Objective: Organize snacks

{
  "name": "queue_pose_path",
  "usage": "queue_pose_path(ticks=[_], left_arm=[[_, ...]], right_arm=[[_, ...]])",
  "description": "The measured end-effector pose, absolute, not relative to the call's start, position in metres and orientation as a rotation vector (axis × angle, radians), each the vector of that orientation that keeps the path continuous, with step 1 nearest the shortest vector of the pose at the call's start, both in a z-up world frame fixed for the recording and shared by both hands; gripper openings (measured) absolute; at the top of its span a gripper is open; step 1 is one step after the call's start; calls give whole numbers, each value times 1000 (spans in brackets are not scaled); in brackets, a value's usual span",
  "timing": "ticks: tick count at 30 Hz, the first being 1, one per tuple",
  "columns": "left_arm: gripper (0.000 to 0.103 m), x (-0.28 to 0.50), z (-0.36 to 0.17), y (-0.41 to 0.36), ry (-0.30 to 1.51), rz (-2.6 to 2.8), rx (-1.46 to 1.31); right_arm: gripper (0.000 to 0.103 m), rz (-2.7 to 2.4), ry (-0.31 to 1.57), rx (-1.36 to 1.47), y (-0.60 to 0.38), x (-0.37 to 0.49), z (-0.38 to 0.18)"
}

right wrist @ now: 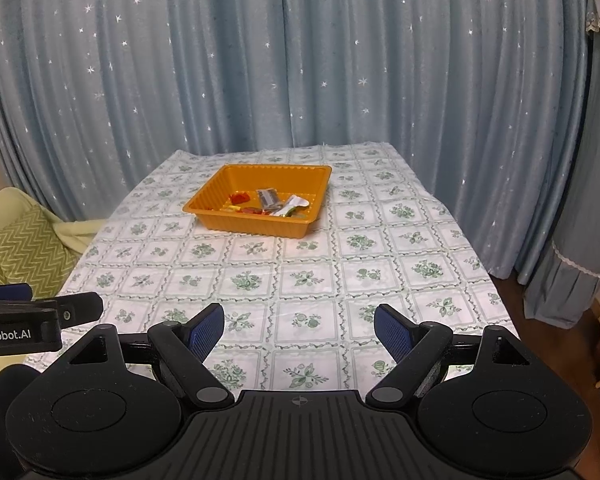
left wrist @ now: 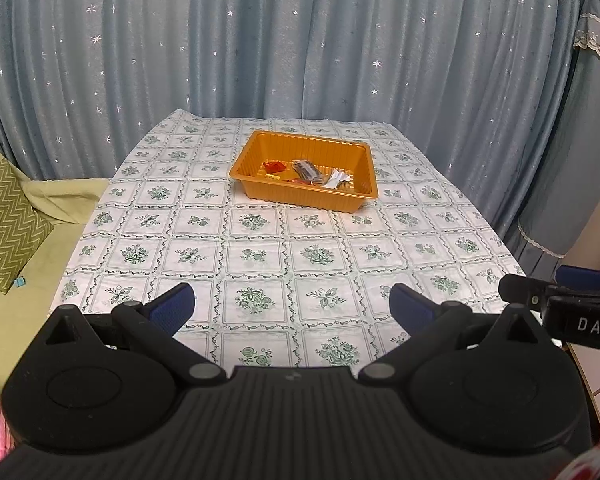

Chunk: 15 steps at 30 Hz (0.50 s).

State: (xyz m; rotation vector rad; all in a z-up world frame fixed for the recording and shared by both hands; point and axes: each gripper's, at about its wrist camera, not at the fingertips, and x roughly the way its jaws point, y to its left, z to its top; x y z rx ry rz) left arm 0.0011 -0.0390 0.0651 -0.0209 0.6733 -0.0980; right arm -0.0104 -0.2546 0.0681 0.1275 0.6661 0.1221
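An orange plastic tray sits far back on the table with several wrapped snacks inside: a red one at the left, dark ones in the middle, a white one at the right. My left gripper hovers over the near part of the table, jaws open, nothing between its blue pads. My right gripper hangs open the same way and holds nothing. Each gripper shows at the edge of the other's view.
The table wears a white cloth with green flower squares. Blue star-dotted curtains hang behind it. A yellow-green sofa with a zigzag cushion stands at the left. A blue-covered piece of furniture is at the right.
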Motion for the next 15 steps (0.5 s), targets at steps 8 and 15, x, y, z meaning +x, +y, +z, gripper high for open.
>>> queue_pose_path(ticks=[8,15], left_arm=[[103,0,63,-40,674,-105,-18],[103,0,63,-40,676,-106,-19]], right_arm=[[82,121,666,132,-255,-10,69],[82,121,667,133,-255,-10,68]])
